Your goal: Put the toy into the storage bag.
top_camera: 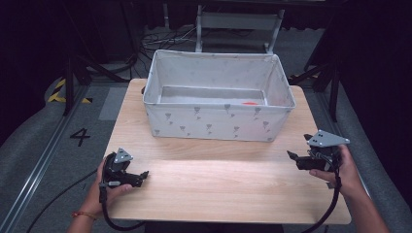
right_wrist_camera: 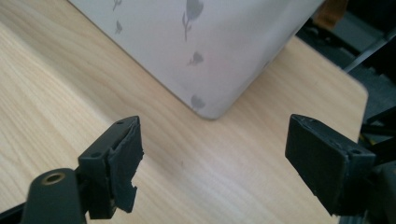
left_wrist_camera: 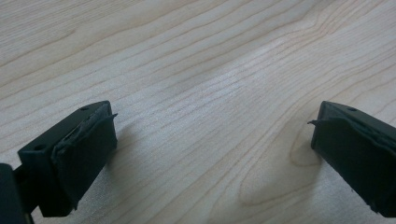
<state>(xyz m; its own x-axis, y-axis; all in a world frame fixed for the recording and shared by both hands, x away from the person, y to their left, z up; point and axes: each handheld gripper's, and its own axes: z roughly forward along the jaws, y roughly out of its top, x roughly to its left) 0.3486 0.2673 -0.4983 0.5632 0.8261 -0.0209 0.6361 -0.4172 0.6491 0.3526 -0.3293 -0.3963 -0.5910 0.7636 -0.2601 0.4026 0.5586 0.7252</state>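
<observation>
High view: a soft, likely light fabric bin stood at the table's far half, best gripped at its rim; left gripper view: jaws wide over bare wood; right gripper view: jaws wide near the bin's corner.

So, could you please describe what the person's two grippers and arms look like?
Both the left gripper and right gripper are black, each topped with a grey three-cornered plate and trailing a black cable. Their jaws carry worn black pads. A red band circles the left wrist; no sleeves show.
</observation>
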